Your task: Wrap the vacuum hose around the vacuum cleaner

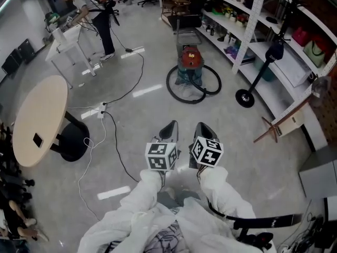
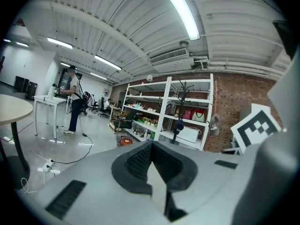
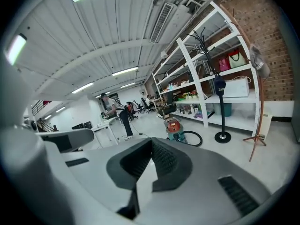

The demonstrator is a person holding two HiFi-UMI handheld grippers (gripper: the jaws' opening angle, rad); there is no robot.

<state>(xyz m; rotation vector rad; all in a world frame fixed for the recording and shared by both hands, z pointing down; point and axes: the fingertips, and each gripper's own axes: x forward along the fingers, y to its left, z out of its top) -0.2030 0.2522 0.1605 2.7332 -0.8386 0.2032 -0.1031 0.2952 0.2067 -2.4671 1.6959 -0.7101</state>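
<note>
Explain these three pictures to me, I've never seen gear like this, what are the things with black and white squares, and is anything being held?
A person holds a two-jaw gripper in each hand: the left gripper and the right gripper. The patterned cubes are part of them. One picture comes from a camera on the person's head, looking down; the other two cameras ride on the grippers and look along their jaws. Both pairs of jaws are together, holding nothing. Ahead on the floor stands a vacuum cleaner, its black hose lying in a loop at its base.
</note>
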